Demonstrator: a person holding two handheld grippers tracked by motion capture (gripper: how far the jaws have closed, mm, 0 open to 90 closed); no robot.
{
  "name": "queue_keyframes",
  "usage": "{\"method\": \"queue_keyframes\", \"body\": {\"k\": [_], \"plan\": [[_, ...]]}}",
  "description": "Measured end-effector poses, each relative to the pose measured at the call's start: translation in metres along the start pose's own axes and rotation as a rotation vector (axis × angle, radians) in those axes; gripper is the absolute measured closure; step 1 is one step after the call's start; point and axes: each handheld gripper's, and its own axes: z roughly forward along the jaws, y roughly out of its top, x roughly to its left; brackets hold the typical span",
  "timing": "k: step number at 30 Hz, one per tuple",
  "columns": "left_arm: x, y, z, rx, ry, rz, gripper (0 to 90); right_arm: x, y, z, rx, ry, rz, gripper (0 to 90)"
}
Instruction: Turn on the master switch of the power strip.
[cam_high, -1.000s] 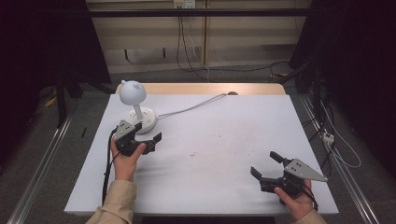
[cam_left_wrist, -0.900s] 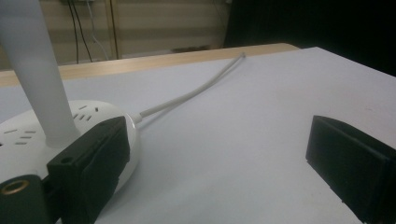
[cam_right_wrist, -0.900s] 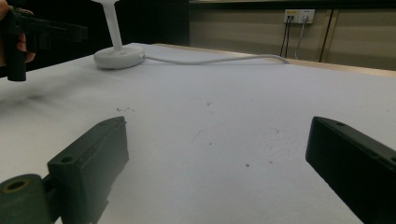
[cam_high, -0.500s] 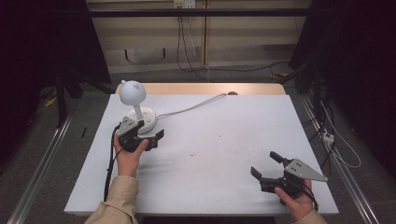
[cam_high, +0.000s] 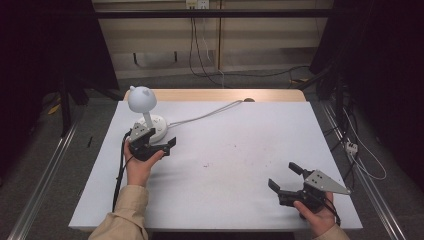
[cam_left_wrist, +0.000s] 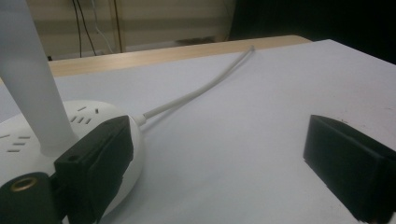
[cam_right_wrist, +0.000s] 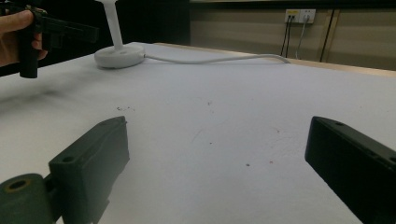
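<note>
A white desk lamp stands at the table's back left, with a round head (cam_high: 142, 98) on a stem over a flat round base (cam_high: 156, 128). Its white cord (cam_high: 210, 114) runs to the back edge. My left gripper (cam_high: 161, 143) is open just in front of the base. In the left gripper view (cam_left_wrist: 219, 140) its left jaw lies against the base's (cam_left_wrist: 79, 121) rim, and the right jaw stands over bare table. My right gripper (cam_high: 283, 176) is open near the front right, nothing between its jaws (cam_right_wrist: 215, 140). The right gripper view shows the lamp base (cam_right_wrist: 119, 56) far off.
The white table top (cam_high: 230, 150) has a wooden strip (cam_high: 215, 95) along its back edge. Metal rails (cam_high: 45, 175) run along both sides on the floor. Cables (cam_high: 355, 150) lie on the floor to the right, and wall sockets (cam_right_wrist: 301, 16) sit behind.
My left gripper has slid a little forward, up to the lamp base. The right gripper has stayed where it was.
</note>
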Motion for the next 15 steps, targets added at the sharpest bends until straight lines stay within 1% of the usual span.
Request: {"method": "queue_keyframes", "body": {"k": [5, 7, 8, 9, 10, 11, 12, 13, 15], "plan": [[0.0021, 0.0000, 0.0007, -0.006, 0.017, -0.008, 14.8, 0.0001, 0.0001, -0.0001, 0.000, 0.002, 0.000, 5.9], [0.0029, 0.0002, 0.0009, -0.004, 0.026, -0.004, 15.7, 0.0002, 0.0001, 0.0000, -0.001, 0.003, 0.001, 5.8], [0.0034, 0.0005, 0.0007, -0.003, 0.033, -0.001, 17.8, 0.0002, 0.0001, 0.0000, -0.001, 0.003, 0.001, 5.8], [0.0038, 0.0007, 0.0008, -0.008, 0.041, -0.004, 17.8, 0.0002, 0.0001, 0.0000, -0.001, 0.003, 0.001, 5.8], [0.0039, 0.0008, 0.0010, -0.019, 0.045, -0.016, 19.0, 0.0002, 0.0002, 0.0000, -0.001, 0.004, 0.002, 5.9], [0.0043, 0.0008, 0.0008, -0.019, 0.049, -0.018, 20.2, 0.0002, 0.0002, 0.0000, -0.001, 0.003, 0.002, 5.8], [0.0055, 0.0010, 0.0006, -0.013, 0.052, -0.010, 20.7, 0.0002, 0.0001, 0.0000, -0.001, 0.003, 0.001, 5.8], [0.0060, 0.0011, 0.0008, -0.008, 0.056, -0.007, 21.0, 0.0005, 0.0002, 0.0001, -0.003, 0.003, 0.007, 5.8], [0.0060, 0.0013, 0.0022, -0.005, 0.061, -0.005, 21.1, 0.0000, 0.0001, 0.0000, 0.000, 0.004, 0.002, 5.8]]}}
